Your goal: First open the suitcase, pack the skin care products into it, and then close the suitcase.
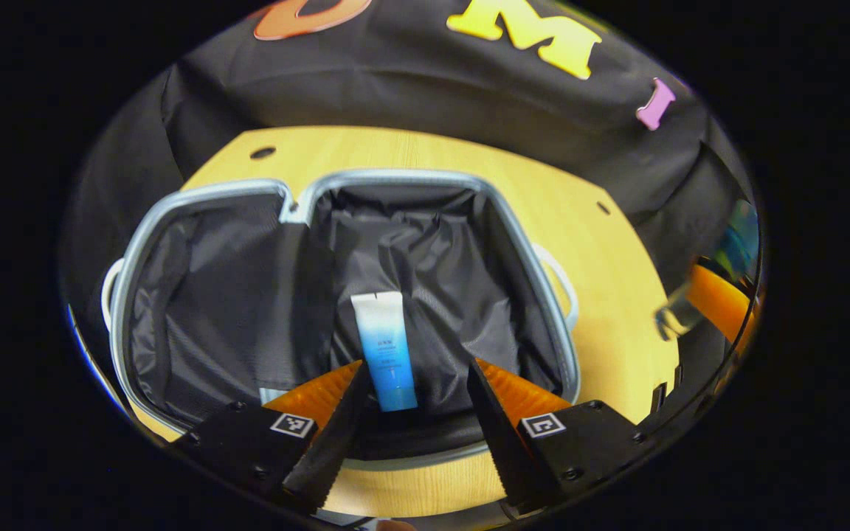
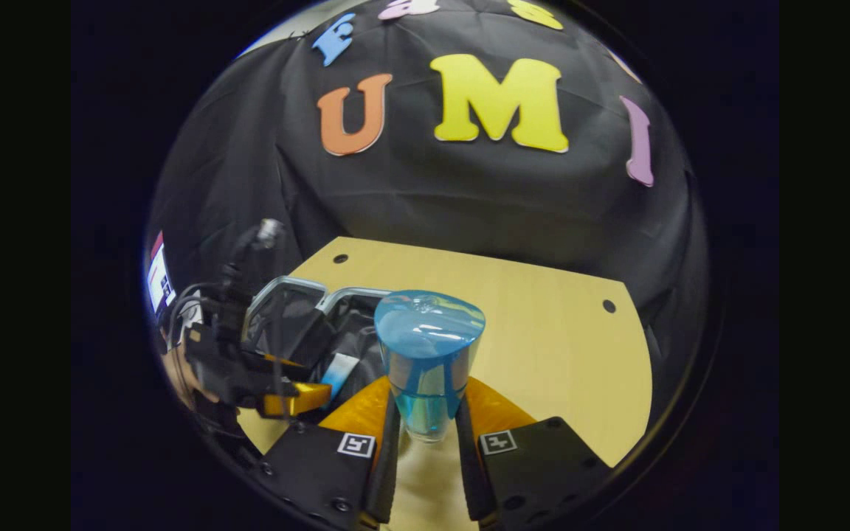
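Observation:
The suitcase (image 1: 543, 295) lies open on the wooden table, its black lining showing inside a grey zip rim. A white-and-blue tube (image 1: 387, 350) lies flat in the right half, touching neither finger. My left gripper (image 1: 414, 372) hovers open just over the tube's lower end. In the right gripper view my right gripper (image 2: 425, 413) is shut on a clear blue bottle (image 2: 429, 358), held above the table to the right of the suitcase (image 2: 288, 295). The left gripper (image 2: 277, 391) and the tube (image 2: 336, 372) show at the left of that view.
The wooden table (image 1: 602, 295) has bare top to the right of the suitcase and small holes near its corners. Black cloth walls close in behind and at the sides. The right gripper with its bottle (image 1: 679, 313) appears at the far right of the left gripper view.

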The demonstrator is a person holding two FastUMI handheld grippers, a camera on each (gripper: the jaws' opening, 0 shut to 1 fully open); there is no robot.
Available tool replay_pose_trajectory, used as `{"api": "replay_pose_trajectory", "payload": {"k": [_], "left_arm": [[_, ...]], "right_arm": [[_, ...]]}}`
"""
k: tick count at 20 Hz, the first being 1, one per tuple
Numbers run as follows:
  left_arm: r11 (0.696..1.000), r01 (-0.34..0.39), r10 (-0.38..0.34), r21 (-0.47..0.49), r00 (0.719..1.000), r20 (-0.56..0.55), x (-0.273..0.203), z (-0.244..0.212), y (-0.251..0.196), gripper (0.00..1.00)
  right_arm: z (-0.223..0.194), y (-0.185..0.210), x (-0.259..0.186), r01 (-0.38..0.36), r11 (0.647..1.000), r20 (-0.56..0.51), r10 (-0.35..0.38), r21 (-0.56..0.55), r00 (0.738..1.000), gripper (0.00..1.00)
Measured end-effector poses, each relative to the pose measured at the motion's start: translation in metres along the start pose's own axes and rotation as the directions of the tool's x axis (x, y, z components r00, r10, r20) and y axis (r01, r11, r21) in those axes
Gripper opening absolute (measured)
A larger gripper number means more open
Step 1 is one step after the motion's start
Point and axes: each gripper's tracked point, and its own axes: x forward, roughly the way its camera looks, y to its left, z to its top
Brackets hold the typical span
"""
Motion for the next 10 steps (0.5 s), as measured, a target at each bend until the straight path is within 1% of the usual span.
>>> {"api": "replay_pose_trajectory", "payload": {"k": [1,2,3,5,7,9,10], "left_arm": [[1.000,-0.002,0.002,0.000,0.999,0.050,-0.016,0.001,0.007,0.93],[1.000,-0.016,0.017,-0.009,0.996,0.092,-0.032,0.001,0.018,0.95],[0.999,-0.023,0.026,-0.023,0.991,0.133,-0.049,0.000,0.028,0.96],[0.998,-0.050,0.058,-0.045,0.980,0.188,-0.075,-0.005,0.053,0.96],[0.994,-0.081,0.095,-0.067,0.967,0.237,-0.099,-0.009,0.084,0.96],[0.989,-0.125,0.142,-0.084,0.955,0.260,-0.115,-0.015,0.120,0.96],[0.982,-0.160,0.180,-0.100,0.951,0.249,-0.122,-0.023,0.143,0.96]], "right_arm": [[0.000,0.014,0.010,-0.023,1.000,-0.023,0.023,-0.006,0.999,0.35],[-0.005,0.029,0.018,-0.050,0.999,-0.062,0.049,-0.012,0.997,0.35],[-0.012,0.043,0.029,-0.073,0.997,-0.106,0.071,-0.015,0.992,0.35],[-0.034,0.064,0.054,-0.087,0.996,-0.209,0.087,0.010,0.974,0.33],[-0.057,0.081,0.077,-0.078,0.994,-0.323,0.097,0.071,0.941,0.34],[-0.082,0.084,0.096,-0.029,0.994,-0.425,0.069,0.101,0.902,0.35],[-0.095,0.084,0.105,-0.001,0.996,-0.472,0.043,0.089,0.881,0.35]]}}
